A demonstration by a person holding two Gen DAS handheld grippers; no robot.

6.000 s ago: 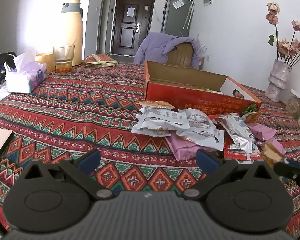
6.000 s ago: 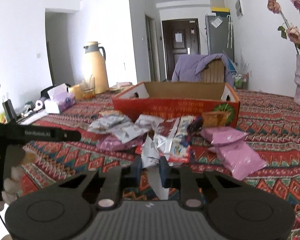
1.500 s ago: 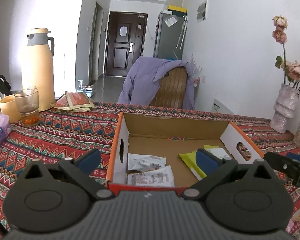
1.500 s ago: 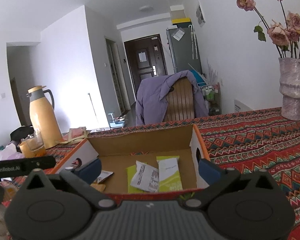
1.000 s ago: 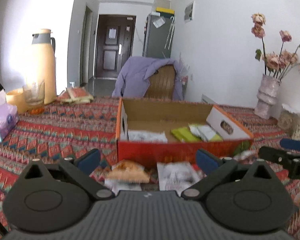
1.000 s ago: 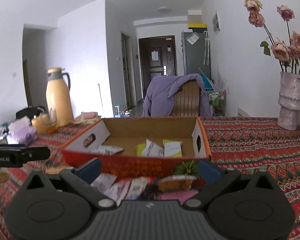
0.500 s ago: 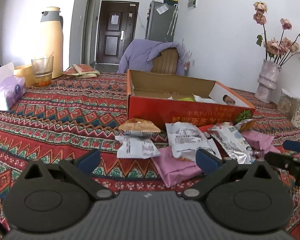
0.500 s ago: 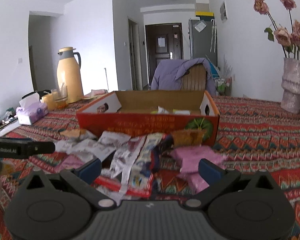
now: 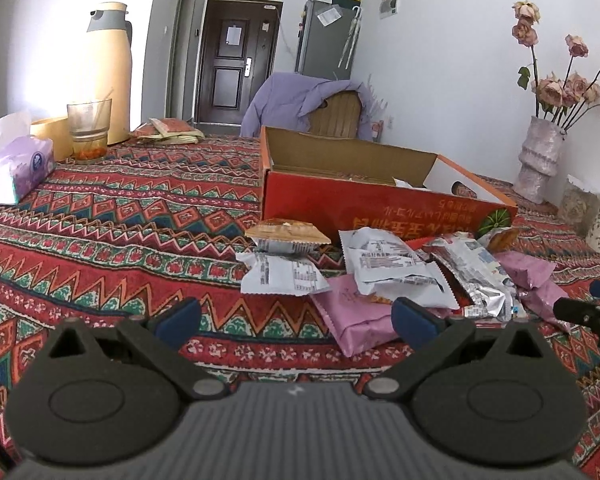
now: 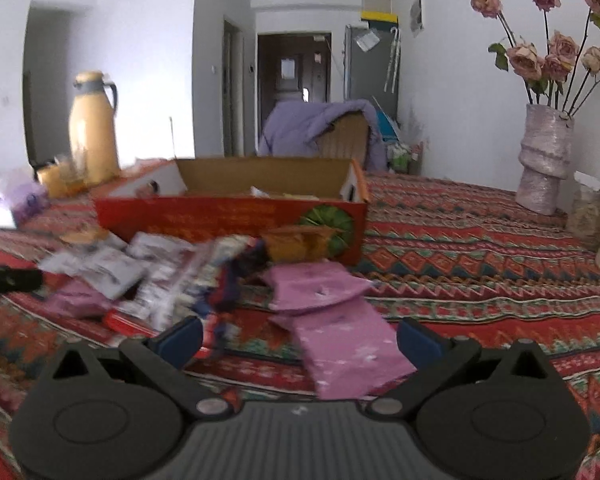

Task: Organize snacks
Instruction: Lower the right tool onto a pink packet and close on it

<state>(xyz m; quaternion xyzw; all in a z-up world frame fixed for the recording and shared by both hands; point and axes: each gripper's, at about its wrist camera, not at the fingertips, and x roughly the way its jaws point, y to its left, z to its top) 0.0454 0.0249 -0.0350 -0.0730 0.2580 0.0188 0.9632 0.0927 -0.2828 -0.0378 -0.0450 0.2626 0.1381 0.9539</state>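
From the left wrist, the left gripper hovers low over the patterned surface, its fingers spread wide and empty; ahead lie two white printed snack packets and one pink pouch, before the red open cardboard box.

From the right wrist, the right gripper likewise hovers, fingers parted and empty, above two pink pouches; the view is blurred.

The red cardboard box hides most of its inside behind its front wall; only a white scrap peeks over the rim. In the right wrist view the snack pile is smeared by motion blur, so its printing cannot be read. A pink packet lies partly under white wrappers. Perhaps a jar stands at the right edge, cut off.
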